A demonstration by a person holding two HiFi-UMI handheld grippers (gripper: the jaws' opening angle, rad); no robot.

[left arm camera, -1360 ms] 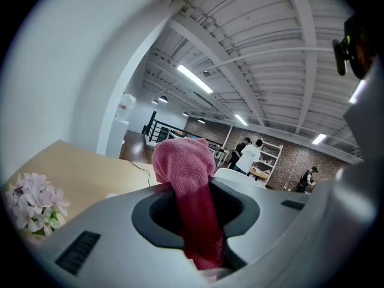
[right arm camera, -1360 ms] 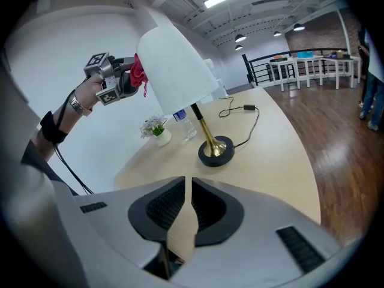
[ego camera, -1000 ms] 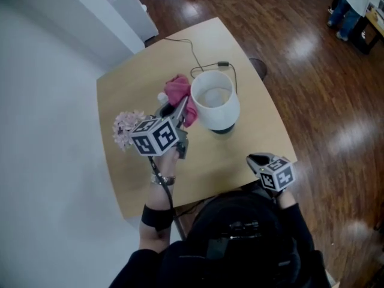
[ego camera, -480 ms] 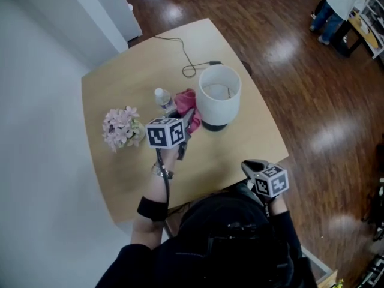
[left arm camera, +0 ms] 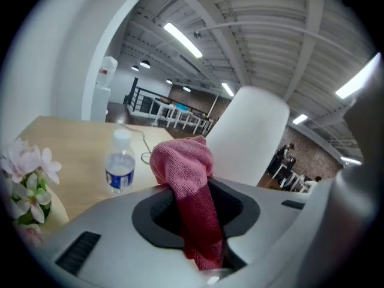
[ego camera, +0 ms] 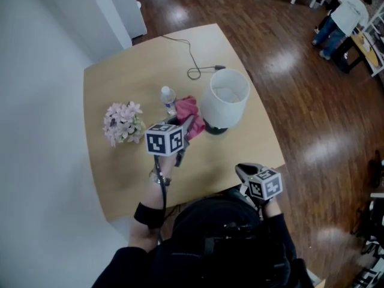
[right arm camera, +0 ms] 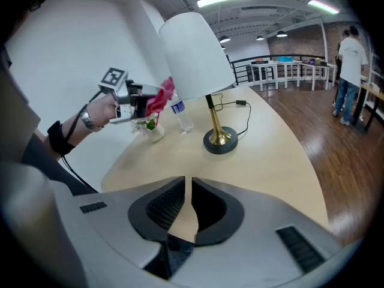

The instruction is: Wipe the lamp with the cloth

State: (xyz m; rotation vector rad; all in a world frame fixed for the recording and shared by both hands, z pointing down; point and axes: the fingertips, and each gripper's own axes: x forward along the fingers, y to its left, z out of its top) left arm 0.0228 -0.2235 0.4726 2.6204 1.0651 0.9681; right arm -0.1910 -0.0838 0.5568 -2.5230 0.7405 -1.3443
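Note:
The lamp has a white shade (ego camera: 225, 104) on a brass stem with a dark round base (ego camera: 216, 128), and it stands near the table's right side. My left gripper (ego camera: 186, 123) is shut on a pink cloth (ego camera: 186, 108), just left of the shade and low beside it. In the left gripper view the cloth (left arm camera: 183, 161) bunches out of my left gripper (left arm camera: 193, 189), with the shade (left arm camera: 249, 137) close behind it. My right gripper (ego camera: 242, 171) hovers at the table's near edge, shut and holding nothing. From the right gripper view (right arm camera: 189, 182), the lamp (right arm camera: 192, 56) and the cloth (right arm camera: 163, 98) show ahead.
A small water bottle (ego camera: 168, 96) stands just left of the cloth, and a pot of pink flowers (ego camera: 123, 122) further left. The lamp's cord (ego camera: 192, 59) loops across the far table. A white cabinet (ego camera: 129, 5) and people (ego camera: 342, 17) stand beyond on the wooden floor.
My left gripper has come down with the cloth, from the shade's upper left rim to low beside the lamp. The right gripper has shifted slightly along the near edge.

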